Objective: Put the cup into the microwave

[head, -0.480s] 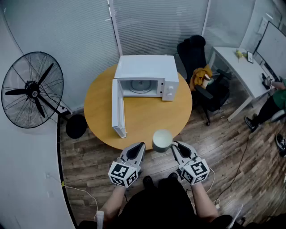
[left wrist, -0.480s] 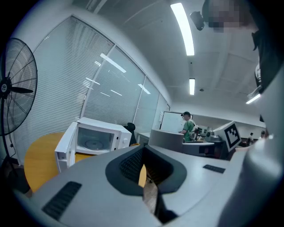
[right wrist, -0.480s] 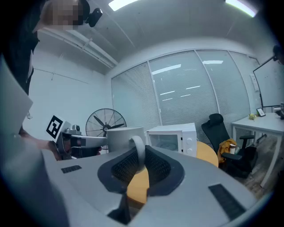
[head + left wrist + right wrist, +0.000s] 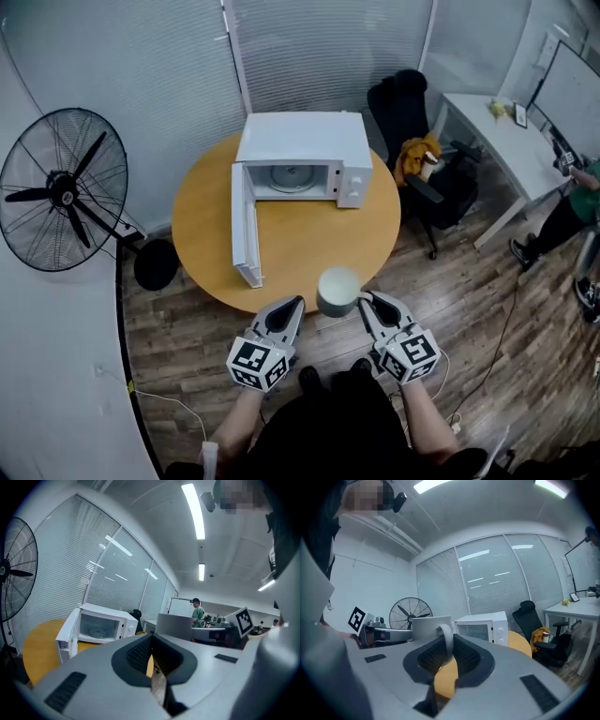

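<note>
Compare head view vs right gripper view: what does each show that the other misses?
Head view only: the microwave's open door, swung left, and the right tongs' marker cube. Right gripper view only: the cup's handle between the right tongs' jaws, plus ceiling lights. Both: cup, microwave, round table, fan, chair.

Pale cup (image 4: 338, 290) upright at the table's (image 4: 300, 246) near edge; white microwave (image 4: 302, 159) at the far side, door (image 4: 244, 230) wide open.
</note>
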